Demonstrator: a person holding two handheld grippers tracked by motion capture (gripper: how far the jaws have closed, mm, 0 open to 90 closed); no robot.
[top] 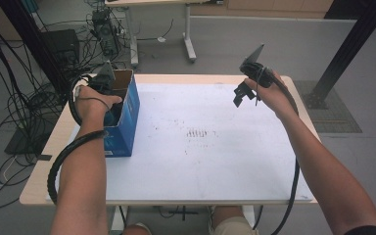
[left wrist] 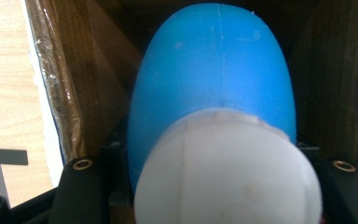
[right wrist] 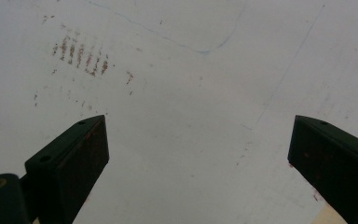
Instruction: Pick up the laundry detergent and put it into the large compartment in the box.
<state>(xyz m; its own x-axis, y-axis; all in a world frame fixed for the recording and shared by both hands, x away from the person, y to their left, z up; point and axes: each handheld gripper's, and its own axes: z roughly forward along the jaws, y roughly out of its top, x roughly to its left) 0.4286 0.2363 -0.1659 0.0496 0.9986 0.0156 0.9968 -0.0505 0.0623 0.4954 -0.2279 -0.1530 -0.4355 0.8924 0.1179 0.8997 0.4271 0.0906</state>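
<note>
A blue cardboard box (top: 127, 115) stands open at the table's left side. My left gripper (top: 107, 93) reaches down into it, fingertips hidden by the box wall. In the left gripper view a smooth blue rounded object (left wrist: 214, 79) with a white rounded end (left wrist: 228, 172) sits between the jaws, touching both, with the box's brown inner walls (left wrist: 88, 93) around it. My right gripper (top: 242, 93) hovers over the far right of the white mat (top: 200, 147). Its jaws (right wrist: 198, 123) stand wide apart, nothing between them.
The white mat carries small brown marks (top: 198, 133) near its middle. The wooden table edge (top: 41, 164) shows at the left. Cables and black equipment (top: 63, 44) crowd the floor at the far left. A black post (top: 347, 46) rises beyond the right corner.
</note>
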